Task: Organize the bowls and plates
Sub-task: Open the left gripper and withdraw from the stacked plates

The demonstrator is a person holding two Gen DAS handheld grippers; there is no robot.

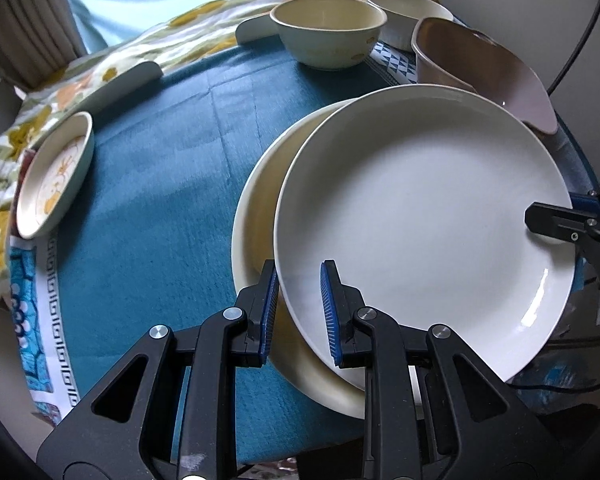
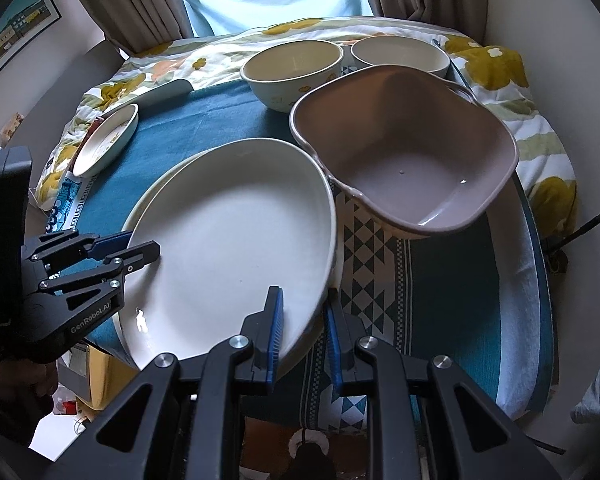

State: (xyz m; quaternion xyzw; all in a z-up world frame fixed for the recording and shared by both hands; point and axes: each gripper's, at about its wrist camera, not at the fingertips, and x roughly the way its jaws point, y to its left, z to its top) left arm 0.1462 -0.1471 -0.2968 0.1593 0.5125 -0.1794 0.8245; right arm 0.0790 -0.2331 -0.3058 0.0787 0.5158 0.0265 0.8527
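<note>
While both your grippers pinch the white plate (image 1: 420, 216) by opposite rims, left gripper (image 1: 300, 312) at its near-left edge and right gripper (image 2: 304, 332) at the far side, it hangs tilted just above the cream plate (image 1: 256, 216), offset toward the brown basin (image 2: 404, 152). Beneath lies the teal cloth (image 1: 160, 184); bowls stand by the curtained window.

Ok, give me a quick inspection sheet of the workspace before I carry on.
Surface: teal cloth over a floral cover.
Job's things: white plate above a cream plate; two bowls; small dish; brown basin.
Clutter: nothing seen.
Grippers: left tongs and right tongs each clamp the white plate's rim.
Cables: black cable on the right.
Surroundings: curtains, window.
</note>
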